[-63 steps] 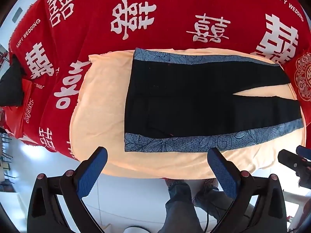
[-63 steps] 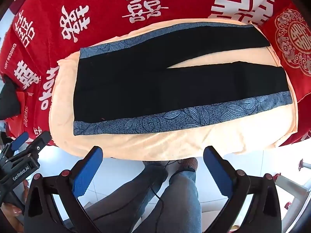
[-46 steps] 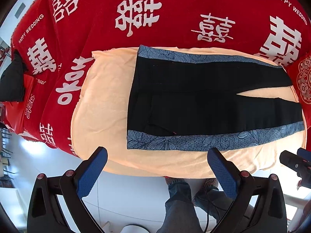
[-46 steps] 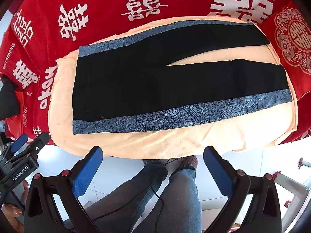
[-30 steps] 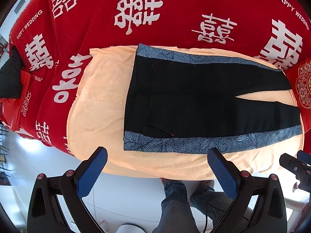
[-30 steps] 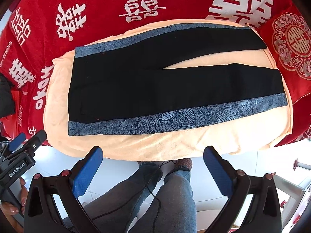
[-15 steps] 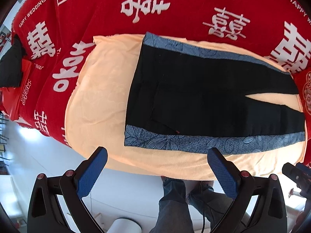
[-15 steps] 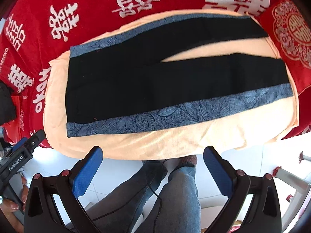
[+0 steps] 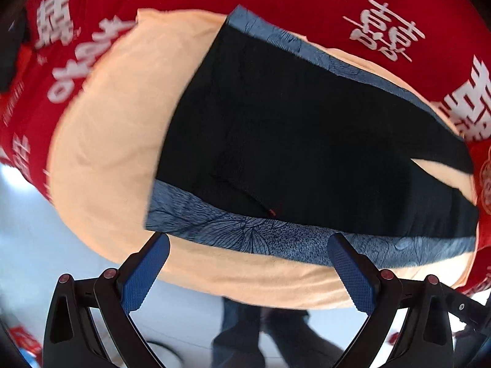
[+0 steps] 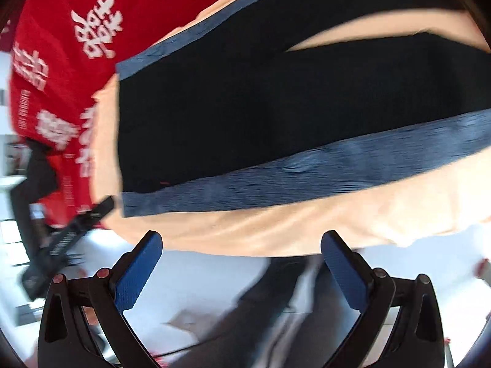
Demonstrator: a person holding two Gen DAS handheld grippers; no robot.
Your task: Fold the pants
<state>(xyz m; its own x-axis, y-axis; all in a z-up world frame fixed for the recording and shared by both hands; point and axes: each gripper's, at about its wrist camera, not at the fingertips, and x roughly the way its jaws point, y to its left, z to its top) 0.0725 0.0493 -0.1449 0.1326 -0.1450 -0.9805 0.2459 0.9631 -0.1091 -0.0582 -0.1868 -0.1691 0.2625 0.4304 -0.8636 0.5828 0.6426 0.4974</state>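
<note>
Left wrist view shows the black pants lying flat and spread out on a peach towel, ready to fold, while the left gripper and right gripper hover near their blue edge with jaws wide apart, holding nothing.

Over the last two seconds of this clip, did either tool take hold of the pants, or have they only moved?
Only moved. Both tools, left tool and right tool, have dropped closer to the pants, which now fill more of each view, and both remain open and empty. The pants remain flat and unfolded on the peach towel.
</note>
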